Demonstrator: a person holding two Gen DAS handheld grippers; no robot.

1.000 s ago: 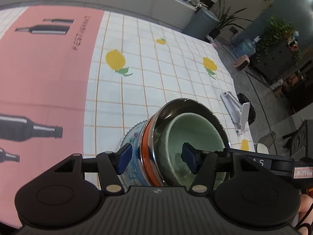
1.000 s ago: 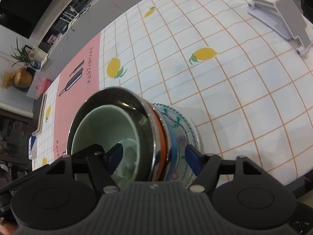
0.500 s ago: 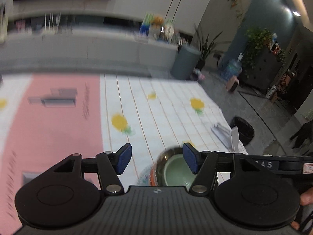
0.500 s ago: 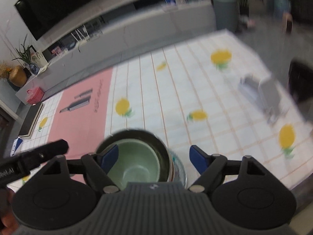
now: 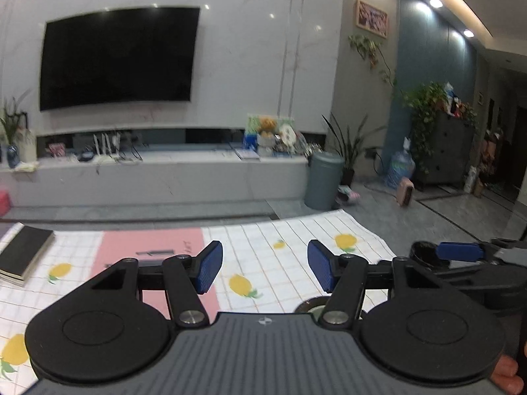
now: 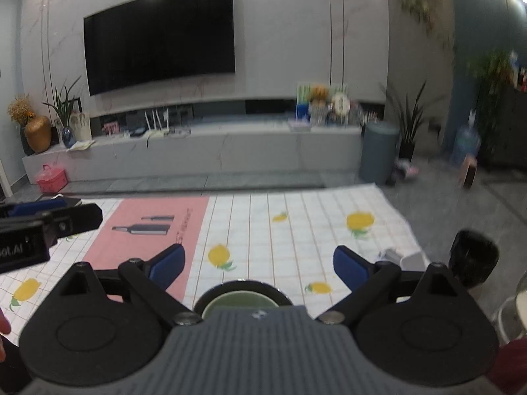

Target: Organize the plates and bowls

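A pale green bowl (image 6: 238, 299) sits nested inside a steel bowl (image 6: 243, 285) on the lemon-print tablecloth (image 6: 296, 230). Only the far rims show above the right gripper's body. In the left wrist view a sliver of the steel bowl (image 5: 311, 303) shows low between the fingers. My left gripper (image 5: 263, 270) is open and empty, raised well above the table. My right gripper (image 6: 258, 265) is open and empty, raised above the stack. The right gripper also shows in the left wrist view (image 5: 461, 251); the left one shows in the right wrist view (image 6: 42, 220).
A black book (image 5: 24, 256) lies at the table's far left. A grey-white clamp-like object (image 6: 400, 258) lies near the right edge. A black bin (image 6: 474, 263) stands beside the table. Beyond are a TV (image 6: 161, 36), a long cabinet (image 6: 197, 151) and a grey bin (image 6: 378, 153).
Both grippers have let go of the stacked bowls, lifted up and tilted from looking down at the table to looking across the room. The bowl stack stays on the table.
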